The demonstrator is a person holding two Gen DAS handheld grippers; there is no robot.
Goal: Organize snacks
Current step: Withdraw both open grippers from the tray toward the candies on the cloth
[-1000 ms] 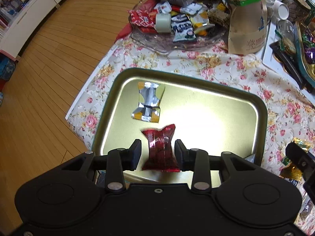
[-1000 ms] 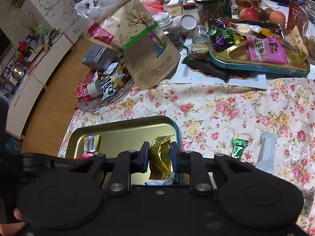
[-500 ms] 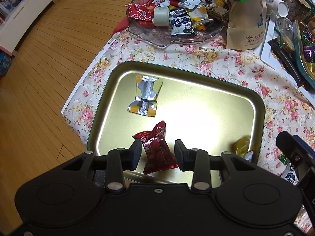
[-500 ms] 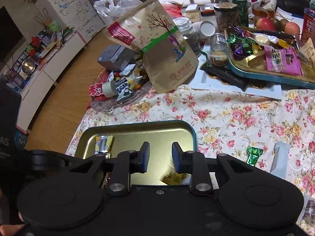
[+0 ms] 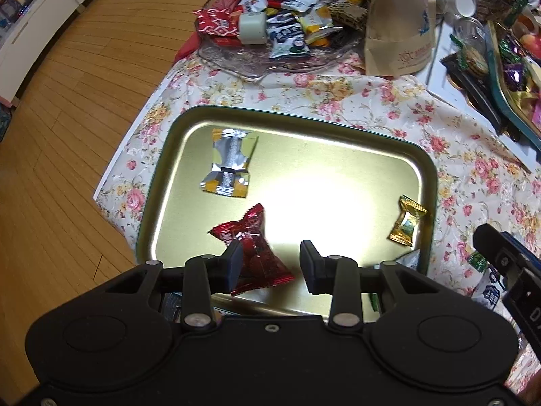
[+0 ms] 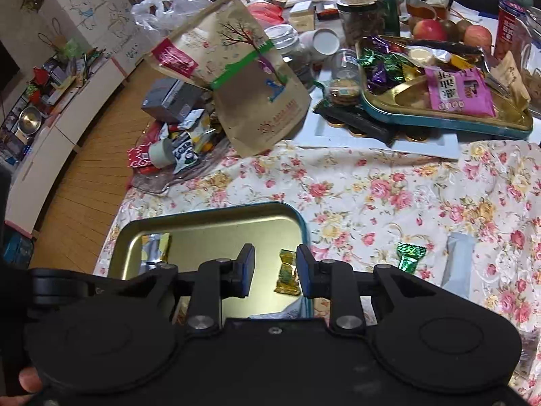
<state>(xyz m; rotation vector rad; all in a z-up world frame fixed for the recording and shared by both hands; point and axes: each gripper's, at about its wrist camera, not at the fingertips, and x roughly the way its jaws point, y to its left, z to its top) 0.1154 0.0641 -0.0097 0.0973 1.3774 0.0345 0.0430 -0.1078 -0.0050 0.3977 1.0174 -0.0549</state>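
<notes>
Gold candy (image 6: 287, 272) now lies on tray (image 6: 209, 211) floor, just ahead of right tongs (image 6: 274, 269); a second ago we had it pinched. Their jaws have just been opening, nothing pressed.

Red candy (image 5: 252, 247) also down, below left tongs (image 5: 270, 264), released.

We judge both drops done; green candy (image 6: 410, 255) on surface, right of right tongs, likely next.

The gold tray (image 5: 426, 182) holds three wrapped candies: one silver-and-yellow (image 5: 228, 165), one red (image 5: 252, 250), one gold (image 5: 405, 221). One green candy (image 6: 409, 256) lies on the tablecloth (image 6: 389, 203).
</notes>
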